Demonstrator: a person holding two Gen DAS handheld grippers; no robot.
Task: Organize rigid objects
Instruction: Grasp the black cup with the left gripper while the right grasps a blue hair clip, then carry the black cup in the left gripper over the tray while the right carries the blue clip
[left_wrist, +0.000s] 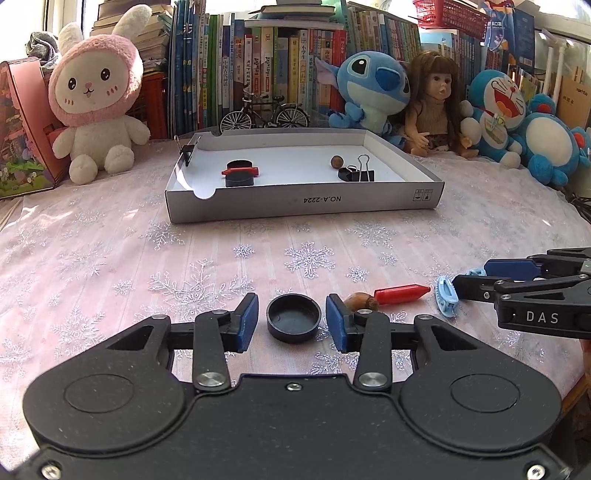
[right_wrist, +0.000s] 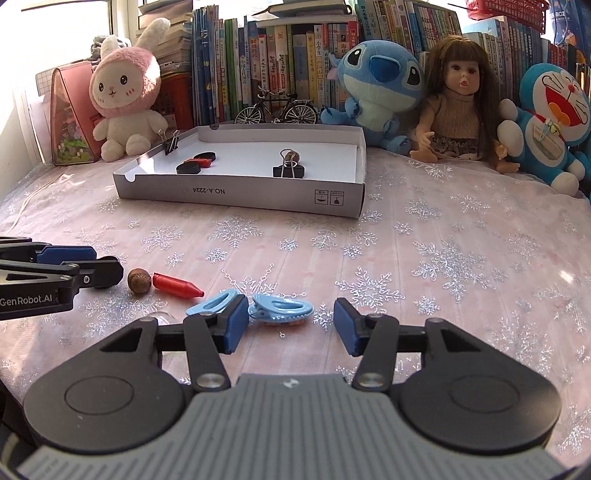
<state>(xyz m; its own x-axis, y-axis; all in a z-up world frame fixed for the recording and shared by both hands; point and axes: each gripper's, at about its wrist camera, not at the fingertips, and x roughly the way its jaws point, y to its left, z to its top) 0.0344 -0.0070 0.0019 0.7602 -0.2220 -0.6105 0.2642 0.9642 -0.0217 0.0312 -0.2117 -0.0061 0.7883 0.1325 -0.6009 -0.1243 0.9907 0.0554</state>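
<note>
We see the left gripper (left_wrist: 291, 320) held low over the pink snowflake tablecloth (left_wrist: 110, 258), its blue pads apart on either side of a black round cap (left_wrist: 293, 323). A small gap shows on each side, so the pads do not press on the cap, which rests on the cloth with its hollow side up.

Just right of that gripper lies a brown nut (left_wrist: 362, 301), partly hidden behind the right-hand pad, and touching or nearly touching it a red crayon-shaped piece (left_wrist: 402, 293). Further right a light blue clip (left_wrist: 447, 295) lies by the tips of the right gripper (right_wrist: 290, 325), which enters the left wrist view from the edge and is cut off there.

From the right wrist view, the right gripper's pads stand apart around a second blue clip (right_wrist: 282, 309). Its left pad is close against the clip, and we cannot tell whether it touches; the right pad stands clear. The first blue clip (right_wrist: 216, 302) pokes out behind the left finger, half covered by it.

Well beyond, a shallow white cardboard tray (left_wrist: 303, 205) holds two stacked-looking black caps (left_wrist: 239, 173) with a red piece (left_wrist: 240, 171) across them, a small nut (left_wrist: 337, 161), and a black binder clip (left_wrist: 360, 171). Another binder clip (left_wrist: 186, 149) grips the tray's left wall. The caps' exact arrangement is hard to make out.
</note>
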